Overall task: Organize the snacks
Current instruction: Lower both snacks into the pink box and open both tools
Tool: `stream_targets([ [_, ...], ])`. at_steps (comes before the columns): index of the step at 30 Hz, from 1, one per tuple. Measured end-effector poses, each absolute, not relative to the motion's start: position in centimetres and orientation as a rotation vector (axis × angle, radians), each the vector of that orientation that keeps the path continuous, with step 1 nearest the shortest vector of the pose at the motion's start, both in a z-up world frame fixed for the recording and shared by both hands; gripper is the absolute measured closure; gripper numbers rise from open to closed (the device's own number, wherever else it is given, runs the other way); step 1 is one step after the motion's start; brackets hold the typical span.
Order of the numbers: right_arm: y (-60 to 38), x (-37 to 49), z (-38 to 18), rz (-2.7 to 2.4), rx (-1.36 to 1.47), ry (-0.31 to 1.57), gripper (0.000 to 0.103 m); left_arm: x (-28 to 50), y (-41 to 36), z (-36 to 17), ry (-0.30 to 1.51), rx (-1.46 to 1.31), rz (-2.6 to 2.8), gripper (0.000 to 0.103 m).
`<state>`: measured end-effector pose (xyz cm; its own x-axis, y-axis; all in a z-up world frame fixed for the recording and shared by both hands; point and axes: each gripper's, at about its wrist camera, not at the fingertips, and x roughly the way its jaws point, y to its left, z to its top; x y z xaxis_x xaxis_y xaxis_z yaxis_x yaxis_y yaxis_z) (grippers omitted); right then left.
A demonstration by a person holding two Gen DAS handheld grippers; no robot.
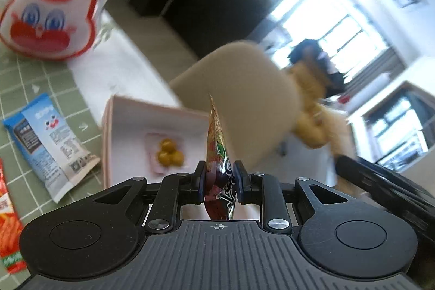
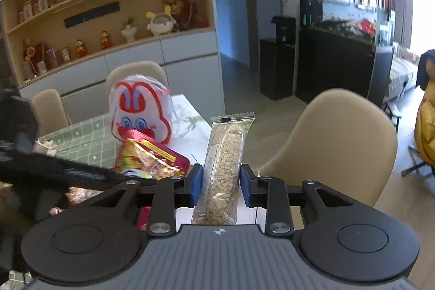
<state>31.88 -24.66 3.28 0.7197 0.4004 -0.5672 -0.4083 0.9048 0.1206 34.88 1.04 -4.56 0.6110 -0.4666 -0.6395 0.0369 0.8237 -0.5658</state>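
Left gripper [image 1: 219,182] tilted down, clamped on crinkly red foil snack packet [image 1: 217,151] at frame centre above pink box [image 1: 108,124]; right gripper [image 2: 220,182] clamped on clear-wrapped grainy cereal bar [image 2: 225,167], upright, centre.

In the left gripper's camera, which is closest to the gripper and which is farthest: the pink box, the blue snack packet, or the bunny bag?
Going out from the left gripper:
1. Pink box, just ahead, slightly left, with yellow candies inside.
2. Blue snack packet, farther left, flat on the green mat.
3. Bunny bag, far away at the upper left, standing up.
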Motion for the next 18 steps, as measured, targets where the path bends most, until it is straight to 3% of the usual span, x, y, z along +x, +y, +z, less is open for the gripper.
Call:
stream_targets([
  [5, -24.6, 34.1, -1.5, 0.441, -0.047, 0.734, 0.074, 38.1, 0.3, -10.5, 0.951, -0.479, -0.236, 0.078],
  [7, -24.2, 34.7, -3.7, 0.445, -0.064, 0.789, 0.074, 38.2, 0.7, -11.4, 0.955, -0.446, -0.194, 0.073],
  [18, -21.1, 39.0, -8.6, 0.524, -0.046, 0.9, 0.074, 33.9, 2.7, -8.6, 0.826, -0.467, -0.15, 0.073],
])
